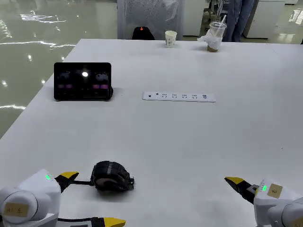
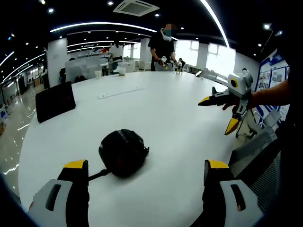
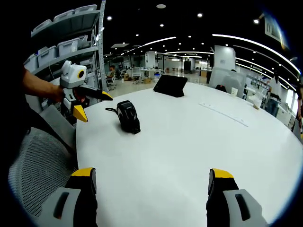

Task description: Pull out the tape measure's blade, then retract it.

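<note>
A black tape measure lies on the white table near the front edge, blade retracted, with a thin black strap trailing to its left. My left gripper is open just behind and left of it; in the left gripper view the tape measure sits ahead of the spread jaws of that gripper, not touching them. My right gripper is open over bare table, far to the right of the tape measure. One of its fingers pokes in at the bottom right of the head view.
A dark tablet stands at the back left, and a white power strip lies mid-table. A paper cup and a plastic cup with tissue sit at the far edge. A person stands beyond the table's far end.
</note>
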The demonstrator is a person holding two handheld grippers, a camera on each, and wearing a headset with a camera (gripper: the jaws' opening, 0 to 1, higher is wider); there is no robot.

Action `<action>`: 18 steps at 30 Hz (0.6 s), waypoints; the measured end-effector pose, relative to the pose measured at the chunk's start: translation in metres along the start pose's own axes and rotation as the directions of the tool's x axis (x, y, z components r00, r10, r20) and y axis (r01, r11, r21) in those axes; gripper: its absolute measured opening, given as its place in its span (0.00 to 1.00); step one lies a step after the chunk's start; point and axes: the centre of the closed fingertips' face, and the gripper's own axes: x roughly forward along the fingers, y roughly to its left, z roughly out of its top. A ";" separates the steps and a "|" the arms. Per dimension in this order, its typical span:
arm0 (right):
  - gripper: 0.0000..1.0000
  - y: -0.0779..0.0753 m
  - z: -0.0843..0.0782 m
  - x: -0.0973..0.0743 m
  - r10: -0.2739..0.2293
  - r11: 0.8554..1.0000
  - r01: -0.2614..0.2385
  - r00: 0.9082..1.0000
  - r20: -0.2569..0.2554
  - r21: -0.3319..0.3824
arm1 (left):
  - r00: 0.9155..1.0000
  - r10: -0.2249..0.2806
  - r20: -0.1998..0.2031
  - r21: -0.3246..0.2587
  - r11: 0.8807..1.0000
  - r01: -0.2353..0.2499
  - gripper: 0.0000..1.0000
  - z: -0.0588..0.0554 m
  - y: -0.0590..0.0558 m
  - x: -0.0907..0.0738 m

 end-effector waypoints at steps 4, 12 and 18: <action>0.99 0.000 0.000 0.000 0.000 1.000 0.000 1.000 -0.001 -0.001 | 1.000 0.006 -0.001 -0.004 1.000 -0.006 0.99 0.000 0.001 0.000; 0.99 0.001 0.001 0.000 0.002 1.000 -0.002 1.000 -0.001 -0.008 | 1.000 0.003 0.001 -0.013 1.000 -0.003 0.97 0.001 0.000 -0.003; 0.99 0.001 0.000 -0.001 0.001 1.000 -0.001 1.000 -0.001 -0.006 | 1.000 0.007 0.002 -0.041 0.999 -0.007 0.96 0.001 0.001 -0.005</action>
